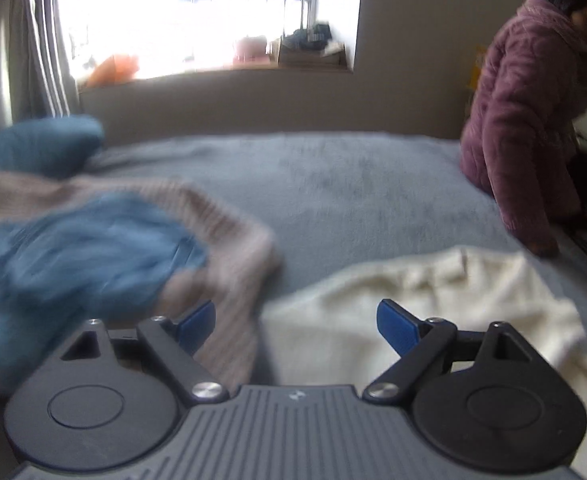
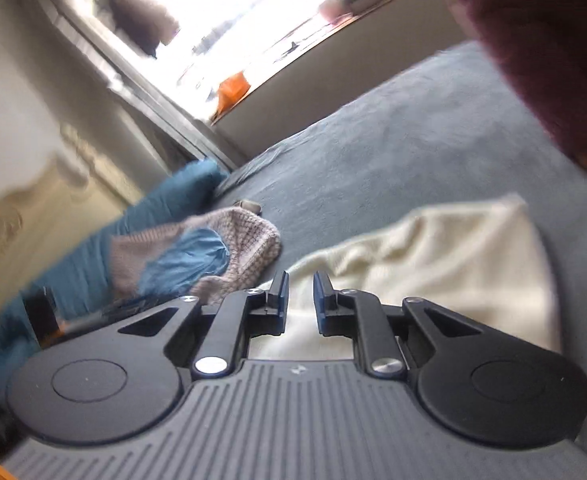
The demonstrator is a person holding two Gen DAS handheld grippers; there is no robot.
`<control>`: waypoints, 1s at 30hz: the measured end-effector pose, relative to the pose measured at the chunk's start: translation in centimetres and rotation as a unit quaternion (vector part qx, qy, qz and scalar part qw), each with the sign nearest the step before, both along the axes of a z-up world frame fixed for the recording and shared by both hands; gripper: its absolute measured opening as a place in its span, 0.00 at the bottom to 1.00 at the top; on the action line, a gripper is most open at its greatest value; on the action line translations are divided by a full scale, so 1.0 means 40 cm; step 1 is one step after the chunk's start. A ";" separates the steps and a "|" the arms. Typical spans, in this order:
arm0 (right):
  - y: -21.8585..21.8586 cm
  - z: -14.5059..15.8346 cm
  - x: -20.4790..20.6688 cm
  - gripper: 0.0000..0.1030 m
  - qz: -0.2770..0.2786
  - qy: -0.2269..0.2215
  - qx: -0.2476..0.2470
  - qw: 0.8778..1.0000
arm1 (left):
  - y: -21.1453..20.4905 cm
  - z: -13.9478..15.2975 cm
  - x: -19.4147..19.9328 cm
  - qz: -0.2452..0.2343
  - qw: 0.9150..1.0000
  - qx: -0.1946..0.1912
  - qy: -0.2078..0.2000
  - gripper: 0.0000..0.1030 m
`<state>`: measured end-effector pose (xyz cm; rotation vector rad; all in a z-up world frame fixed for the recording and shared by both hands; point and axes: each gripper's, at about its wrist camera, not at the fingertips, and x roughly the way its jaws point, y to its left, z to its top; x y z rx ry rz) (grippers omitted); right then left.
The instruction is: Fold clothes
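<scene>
I looked for words and numbers and could not read any. I only saw a tiny pale mark (image 1: 295, 395) on the ribbed grey body of each gripper, too small to read.

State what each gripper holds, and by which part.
Nothing. The left gripper is wide open; the right gripper's fingers stand slightly apart, empty, above the cream garment.

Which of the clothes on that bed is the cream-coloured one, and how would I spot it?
Start at the grey-blue bed cover below the bright window. On its near right part lies the cream garment, apart from the heap on the left. Unlike the ribbed beige knit and blue cloth, it is pale and lies alone.
</scene>
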<state>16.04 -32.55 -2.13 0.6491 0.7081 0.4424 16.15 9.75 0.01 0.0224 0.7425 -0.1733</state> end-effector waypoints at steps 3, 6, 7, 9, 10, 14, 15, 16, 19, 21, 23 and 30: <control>-0.024 -0.060 -0.111 0.14 -0.016 0.063 -0.026 0.998 | 0.013 -0.046 -0.117 -0.034 0.999 0.005 0.038 0.86; -0.011 -0.140 -0.216 0.14 -0.021 0.084 -0.102 0.991 | 0.006 -0.121 -0.229 -0.069 0.995 0.011 0.071 0.86; -0.004 -0.172 -0.250 0.14 -0.020 0.088 -0.126 0.988 | 0.004 -0.154 -0.262 -0.076 0.993 -0.002 0.086 0.86; 0.011 -0.239 -0.316 0.14 -0.014 0.098 -0.177 0.979 | -0.004 -0.220 -0.318 -0.087 0.989 -0.007 0.122 0.85; 0.015 -0.260 -0.353 0.14 -0.006 0.096 -0.201 0.975 | -0.004 -0.248 -0.347 -0.089 0.987 -0.004 0.135 0.85; 0.015 -0.313 -0.499 0.14 0.032 0.079 -0.282 0.956 | 0.014 -0.330 -0.474 -0.087 0.981 0.014 0.172 0.85; 0.006 -0.314 -0.529 0.14 0.047 0.077 -0.296 0.951 | 0.023 -0.329 -0.499 -0.088 0.981 0.017 0.174 0.85; -0.006 -0.315 -0.556 0.14 0.059 0.078 -0.305 0.947 | 0.032 -0.325 -0.523 -0.089 0.980 0.020 0.176 0.85; -0.059 -0.311 -0.622 0.14 0.064 0.097 -0.299 0.947 | 0.058 -0.309 -0.576 -0.083 0.979 0.017 0.183 0.85; -0.095 -0.294 -0.633 0.15 0.032 0.110 -0.263 0.958 | 0.072 -0.300 -0.599 -0.080 0.979 0.000 0.189 0.85; -0.129 -0.276 -0.639 0.23 -0.013 0.110 -0.227 0.968 | 0.075 -0.294 -0.605 -0.085 0.978 -0.034 0.189 0.85; -0.264 -0.347 -0.592 0.33 -0.132 0.138 -0.043 0.981 | 0.024 -0.317 -0.570 -0.091 0.971 -0.102 0.196 0.80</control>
